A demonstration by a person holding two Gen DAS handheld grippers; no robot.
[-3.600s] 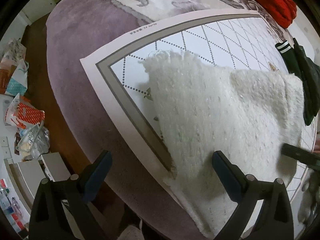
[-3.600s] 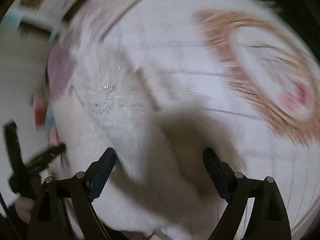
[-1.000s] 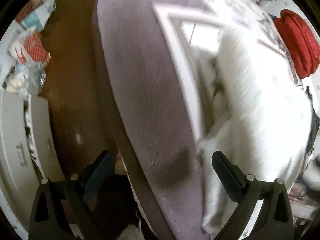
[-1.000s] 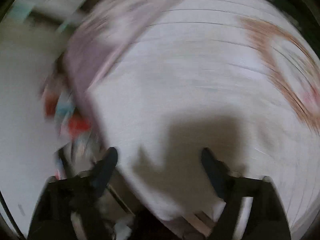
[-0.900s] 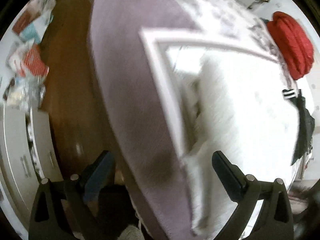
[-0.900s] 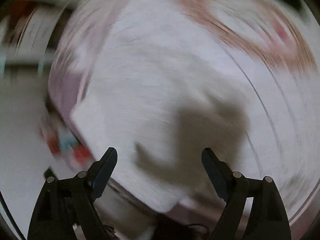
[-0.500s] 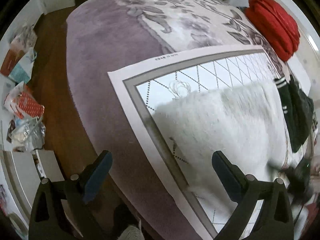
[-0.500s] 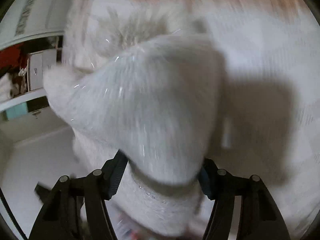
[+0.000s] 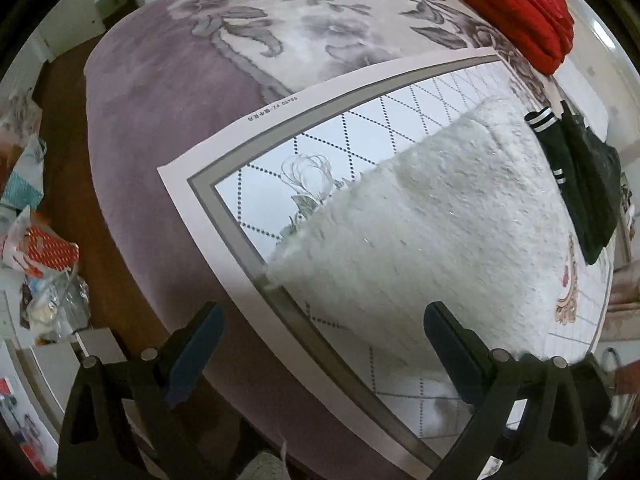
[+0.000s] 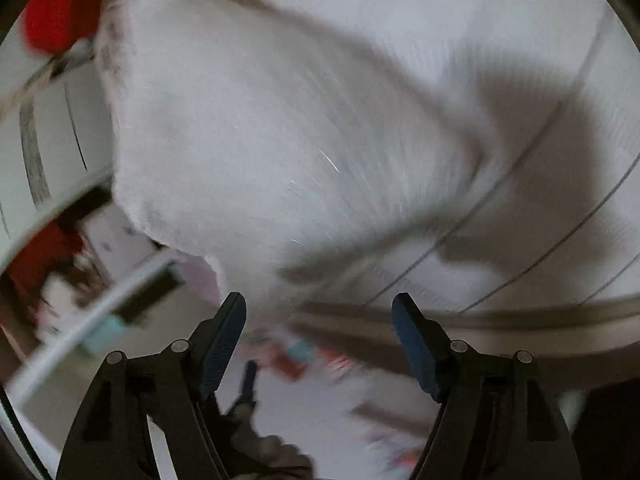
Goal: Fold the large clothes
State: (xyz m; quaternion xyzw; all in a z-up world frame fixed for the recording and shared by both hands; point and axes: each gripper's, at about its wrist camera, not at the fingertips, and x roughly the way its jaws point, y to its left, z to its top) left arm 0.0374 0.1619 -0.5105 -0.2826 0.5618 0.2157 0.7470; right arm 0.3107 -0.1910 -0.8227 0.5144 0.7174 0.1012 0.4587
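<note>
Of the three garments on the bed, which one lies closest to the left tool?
The fluffy white garment: it spreads right in front of the left tool. The dark striped garment and the folded red one lie farther off.

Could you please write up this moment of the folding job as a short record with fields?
garment: fluffy white sweater, lying on the patterned mat
surface: mat spread over a purple floral blanket on a bed
left tongs: open, above the mat's near edge, holding nothing
right tongs: open, nothing between them; view blurred by motion
nearby: dark green garment with striped cuff beside the sweater; red folded item at the far corner
fold state: cannot tell how far along
</note>
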